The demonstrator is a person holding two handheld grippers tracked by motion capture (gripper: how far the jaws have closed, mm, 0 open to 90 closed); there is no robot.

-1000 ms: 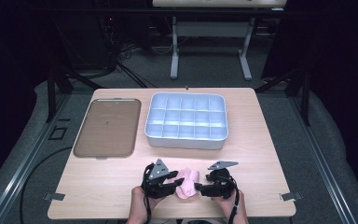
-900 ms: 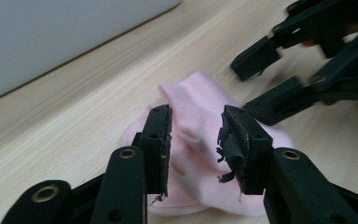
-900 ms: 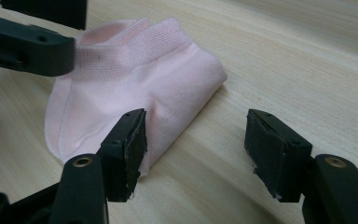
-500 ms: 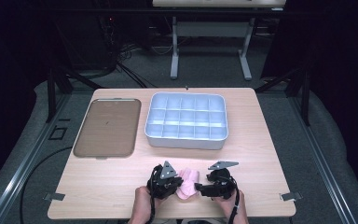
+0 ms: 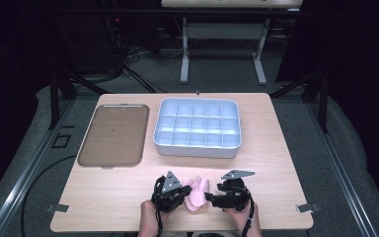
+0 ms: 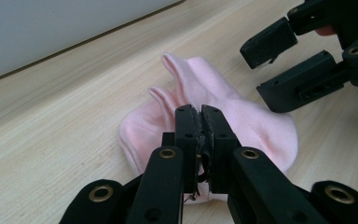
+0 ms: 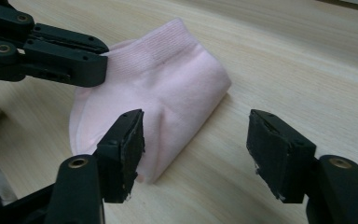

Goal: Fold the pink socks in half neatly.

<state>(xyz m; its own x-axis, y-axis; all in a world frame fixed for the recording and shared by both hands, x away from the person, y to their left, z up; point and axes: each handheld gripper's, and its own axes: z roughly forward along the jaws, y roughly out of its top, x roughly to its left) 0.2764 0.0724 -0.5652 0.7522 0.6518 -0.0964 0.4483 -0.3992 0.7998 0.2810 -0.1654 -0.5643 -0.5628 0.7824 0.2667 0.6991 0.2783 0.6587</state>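
A pink sock [image 5: 197, 192] lies on the table's [image 5: 276, 163] near edge, its long axis running toward the divided tray [image 5: 197, 129]. The left gripper [image 6: 200, 122] pinches its fabric tight; the right gripper [image 7: 196, 140] gapes wide beside it, empty.

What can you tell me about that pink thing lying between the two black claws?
It is a pale pink sock of soft knit fabric, with a ribbed cuff at one end. It lies folded and bunched on the wooden table, near the person's edge, in front of the grey divided tray. The left gripper is shut, pinching a fold of it. The right gripper is open beside it, one jaw at the fabric's edge, the other over bare wood.
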